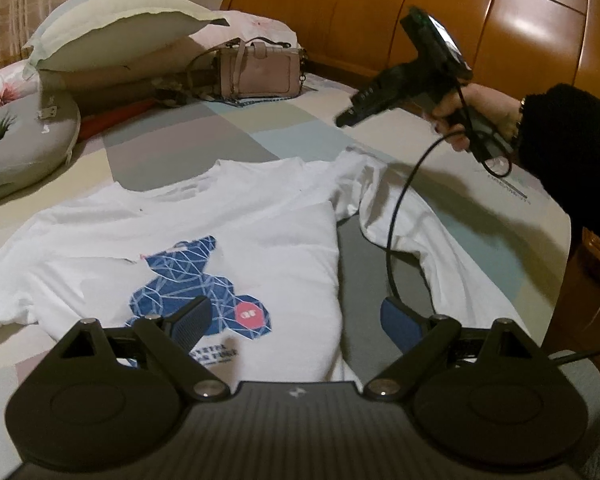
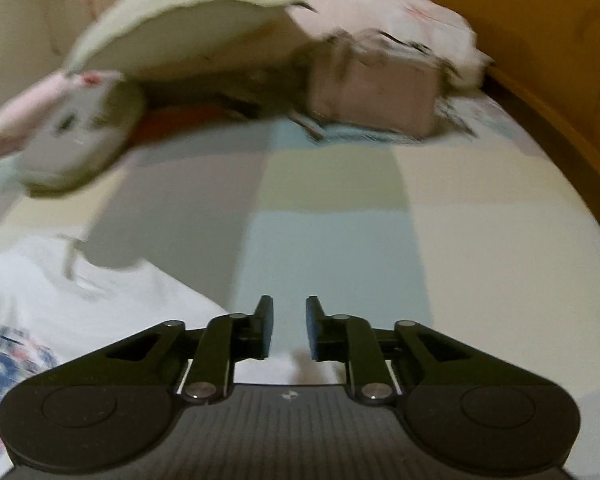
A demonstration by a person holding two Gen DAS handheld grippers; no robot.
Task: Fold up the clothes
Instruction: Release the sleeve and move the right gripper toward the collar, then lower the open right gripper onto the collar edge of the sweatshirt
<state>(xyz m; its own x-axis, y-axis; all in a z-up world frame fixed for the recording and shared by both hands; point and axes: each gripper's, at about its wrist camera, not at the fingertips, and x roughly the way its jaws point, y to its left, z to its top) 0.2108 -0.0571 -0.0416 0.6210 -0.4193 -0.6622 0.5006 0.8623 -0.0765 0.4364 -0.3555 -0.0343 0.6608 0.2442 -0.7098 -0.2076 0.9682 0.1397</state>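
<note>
A white T-shirt (image 1: 220, 232) with a blue bear print lies flat on the bed (image 1: 284, 128), its right side folded in and one sleeve (image 1: 388, 184) trailing to the right. The left hand-held gripper (image 1: 296, 316) hovers over the shirt's near edge, fingers wide apart and empty. The right hand-held gripper (image 2: 288, 332), held by a hand (image 1: 472, 116) in a black sleeve, is raised over the bed past the shirt's collar, fingers slightly apart, gripping nothing. A pink handbag (image 1: 260, 70) and pillows (image 1: 112, 32) sit at the far end.

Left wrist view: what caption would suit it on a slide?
Open left gripper hovers over a white T-shirt on the bed; right gripper held above.
</note>
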